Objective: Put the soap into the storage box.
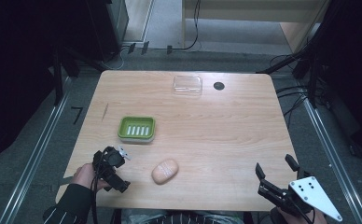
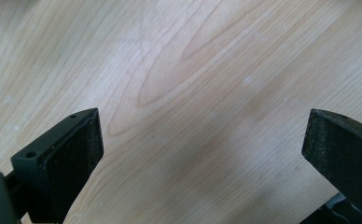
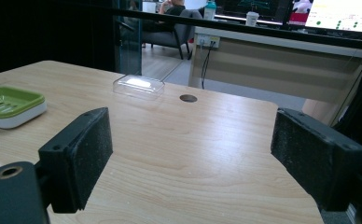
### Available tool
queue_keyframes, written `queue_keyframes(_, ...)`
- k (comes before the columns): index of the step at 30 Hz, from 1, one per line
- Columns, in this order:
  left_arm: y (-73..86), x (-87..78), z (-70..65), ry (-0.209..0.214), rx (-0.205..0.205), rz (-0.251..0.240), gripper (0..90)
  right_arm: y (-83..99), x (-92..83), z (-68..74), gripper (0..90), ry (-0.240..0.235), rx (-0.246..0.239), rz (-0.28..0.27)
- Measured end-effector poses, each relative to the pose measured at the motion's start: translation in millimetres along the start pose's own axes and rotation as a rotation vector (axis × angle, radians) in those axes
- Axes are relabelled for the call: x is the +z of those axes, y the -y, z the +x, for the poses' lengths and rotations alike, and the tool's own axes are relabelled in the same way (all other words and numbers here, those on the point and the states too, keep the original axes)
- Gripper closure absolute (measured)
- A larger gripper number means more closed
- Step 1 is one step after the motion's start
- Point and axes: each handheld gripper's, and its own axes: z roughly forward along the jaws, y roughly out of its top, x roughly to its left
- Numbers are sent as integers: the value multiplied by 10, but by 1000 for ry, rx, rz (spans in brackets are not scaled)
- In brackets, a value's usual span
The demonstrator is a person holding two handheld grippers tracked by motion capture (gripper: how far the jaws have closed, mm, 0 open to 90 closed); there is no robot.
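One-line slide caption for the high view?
Open left gripper and right gripper at the near edge of a wooden table with soap, green soap dish, clear lid.

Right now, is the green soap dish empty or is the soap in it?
Empty. The dish shows only its white ribbed insert; the soap lies on the table in front of it, apart.

A pale wooden table (image 1: 226,121) stands on grey floor (image 1: 39,154) — dark cables (image 1: 291,100) trail alongside. Beyond it, a wooden counter (image 3: 281,60) and glowing screens (image 3: 342,14).
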Motion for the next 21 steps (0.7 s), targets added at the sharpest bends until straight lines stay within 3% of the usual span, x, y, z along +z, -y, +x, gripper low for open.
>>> queue_keyframes(17,-212,-17,-138,31,39,-43,0,1,-1,-1,133,-1,1,3)
queue_keyframes(21,-311,17,-208,41,72,-45,0,2,2,-1,132,0,2,3)
